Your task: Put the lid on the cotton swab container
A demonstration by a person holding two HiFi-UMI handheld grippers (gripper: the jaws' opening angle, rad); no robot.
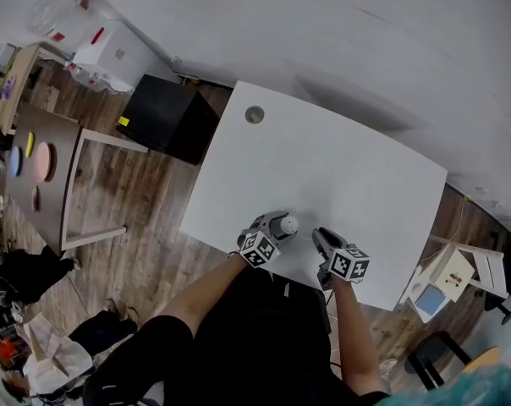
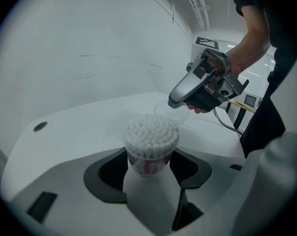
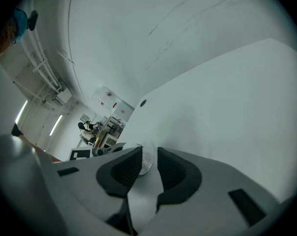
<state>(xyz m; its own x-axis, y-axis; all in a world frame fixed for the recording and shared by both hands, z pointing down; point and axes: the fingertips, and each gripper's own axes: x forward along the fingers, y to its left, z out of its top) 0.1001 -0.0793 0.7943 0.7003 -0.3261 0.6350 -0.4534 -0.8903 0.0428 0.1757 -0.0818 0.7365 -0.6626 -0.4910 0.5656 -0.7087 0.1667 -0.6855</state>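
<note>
The cotton swab container [image 2: 149,154] is a small clear tub packed with white swab heads, its top uncovered. My left gripper [image 2: 149,168] is shut on it and holds it upright. In the head view the container [image 1: 288,224] sits between the left gripper's [image 1: 278,225] jaws above the table's near edge. The clear round lid [image 2: 171,114] hangs at the tip of my right gripper [image 2: 175,103], just beyond and right of the swabs, apart from them. In the right gripper view the lid [image 3: 146,159] stands edge-on between the dark pads of the right gripper [image 3: 148,165], which is shut on it.
The white table [image 1: 323,159] has a round cable hole [image 1: 254,114] near its far left corner. A black box [image 1: 167,117] stands on the wooden floor to the left. A small stand with a screen [image 1: 442,282] is at the right.
</note>
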